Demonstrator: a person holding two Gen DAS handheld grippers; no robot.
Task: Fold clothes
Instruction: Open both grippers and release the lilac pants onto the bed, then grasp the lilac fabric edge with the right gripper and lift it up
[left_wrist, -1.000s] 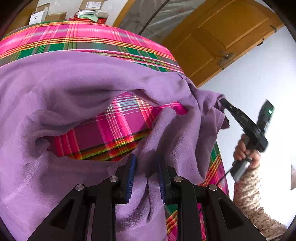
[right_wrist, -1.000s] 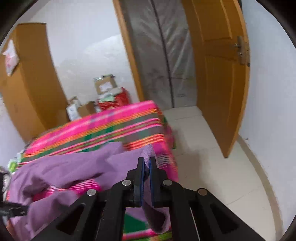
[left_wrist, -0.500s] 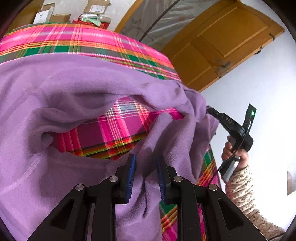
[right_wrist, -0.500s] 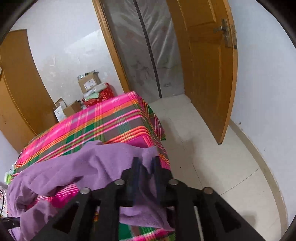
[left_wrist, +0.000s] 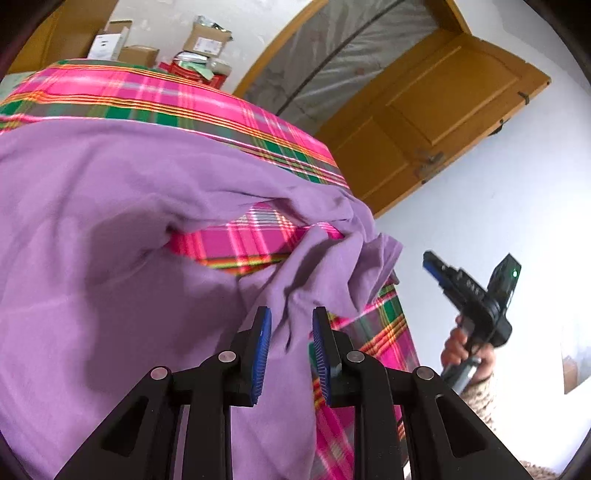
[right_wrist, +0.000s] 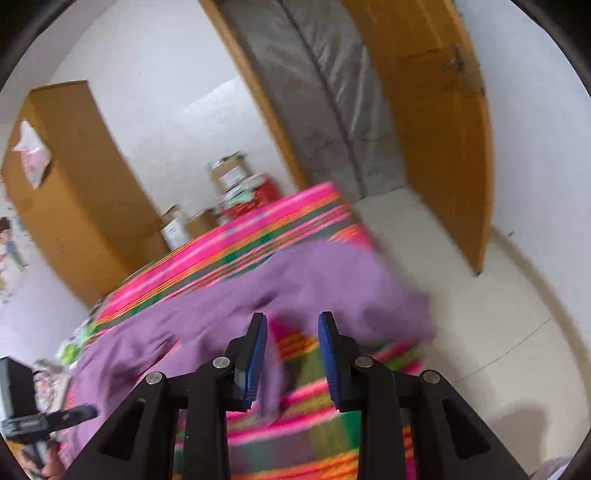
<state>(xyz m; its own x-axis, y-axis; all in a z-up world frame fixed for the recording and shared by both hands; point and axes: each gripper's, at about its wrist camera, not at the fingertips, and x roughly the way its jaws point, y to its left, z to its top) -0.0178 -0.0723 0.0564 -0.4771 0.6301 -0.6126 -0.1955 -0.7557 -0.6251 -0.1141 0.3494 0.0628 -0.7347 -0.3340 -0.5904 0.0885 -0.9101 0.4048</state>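
L gripper (left_wrist: 288, 347) jaws apart, purple garment (left_wrist: 129, 240) bunched between the pads but not pinched. R gripper (right_wrist: 291, 350) wide, empty; cloth edge at 12 o'clock, lying 9–3 across plaid bed (left_wrist: 166, 99). L nearer for regrasp.

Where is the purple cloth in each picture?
Left wrist view: the purple cloth fills the left and middle, lying on the plaid cover.
Right wrist view: the purple cloth lies across the middle, blurred.
Shared landmark: the wooden door, upper right in both.
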